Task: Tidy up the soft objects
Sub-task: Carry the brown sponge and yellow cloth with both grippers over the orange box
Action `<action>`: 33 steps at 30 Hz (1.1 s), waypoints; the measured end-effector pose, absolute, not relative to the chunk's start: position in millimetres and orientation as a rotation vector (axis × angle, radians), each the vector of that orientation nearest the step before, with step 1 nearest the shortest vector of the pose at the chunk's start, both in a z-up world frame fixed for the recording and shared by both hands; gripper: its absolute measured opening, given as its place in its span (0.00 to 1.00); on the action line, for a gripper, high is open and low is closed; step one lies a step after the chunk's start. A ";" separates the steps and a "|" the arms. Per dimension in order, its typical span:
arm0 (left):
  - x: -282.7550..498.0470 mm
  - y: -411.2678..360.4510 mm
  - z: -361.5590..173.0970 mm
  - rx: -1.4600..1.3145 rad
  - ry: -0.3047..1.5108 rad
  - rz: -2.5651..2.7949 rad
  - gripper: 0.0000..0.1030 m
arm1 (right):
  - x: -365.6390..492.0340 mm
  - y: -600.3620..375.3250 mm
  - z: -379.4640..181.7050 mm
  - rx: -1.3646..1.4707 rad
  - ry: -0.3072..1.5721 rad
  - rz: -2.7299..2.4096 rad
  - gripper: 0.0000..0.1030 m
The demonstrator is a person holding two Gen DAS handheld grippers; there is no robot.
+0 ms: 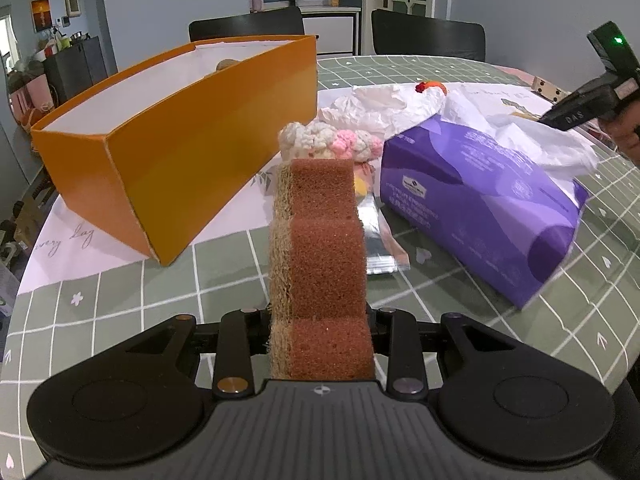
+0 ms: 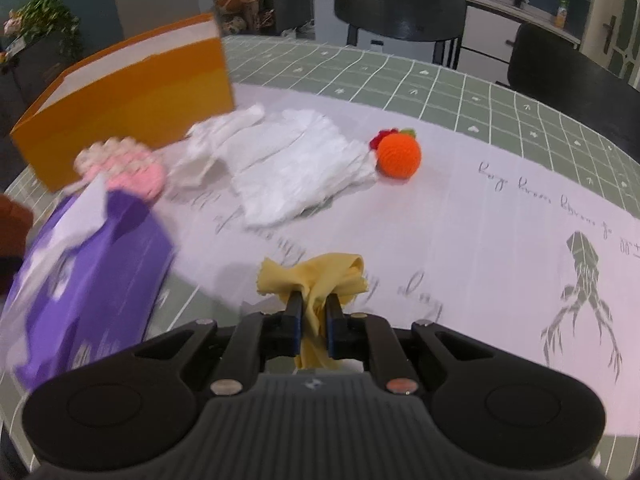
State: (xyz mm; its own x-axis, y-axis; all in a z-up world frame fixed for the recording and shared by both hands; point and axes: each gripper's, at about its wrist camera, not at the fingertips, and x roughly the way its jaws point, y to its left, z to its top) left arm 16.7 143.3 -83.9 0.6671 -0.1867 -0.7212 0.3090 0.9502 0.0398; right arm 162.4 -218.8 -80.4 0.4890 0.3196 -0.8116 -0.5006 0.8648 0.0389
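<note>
My left gripper (image 1: pixel 320 322) is shut on a long brown sponge (image 1: pixel 324 256) with a fibrous loofah side, held above the table and pointing toward the orange box (image 1: pixel 180 152). My right gripper (image 2: pixel 313 300) is shut on a crumpled yellow cloth (image 2: pixel 316 274), lifted just off the white mat. An orange crocheted ball (image 2: pixel 399 155) lies beyond it, beside white cloths (image 2: pixel 296 168). A pink and white crocheted piece (image 1: pixel 332 144) (image 2: pixel 128 168) sits by the box. The right gripper's body (image 1: pixel 592 92) shows at the right edge of the left wrist view.
A purple tissue pack (image 1: pixel 480 204) (image 2: pixel 92 276) lies to the right of the sponge. A silver foil packet (image 1: pixel 380 240) lies under the sponge's line. The green checked tablecloth (image 1: pixel 120 320) covers the table. Two black chairs (image 2: pixel 400 8) stand behind.
</note>
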 end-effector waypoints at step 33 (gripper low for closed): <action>-43.7 189.8 -64.4 0.134 0.735 -0.301 0.35 | -36.6 -76.0 -60.1 -0.557 1.034 0.993 0.09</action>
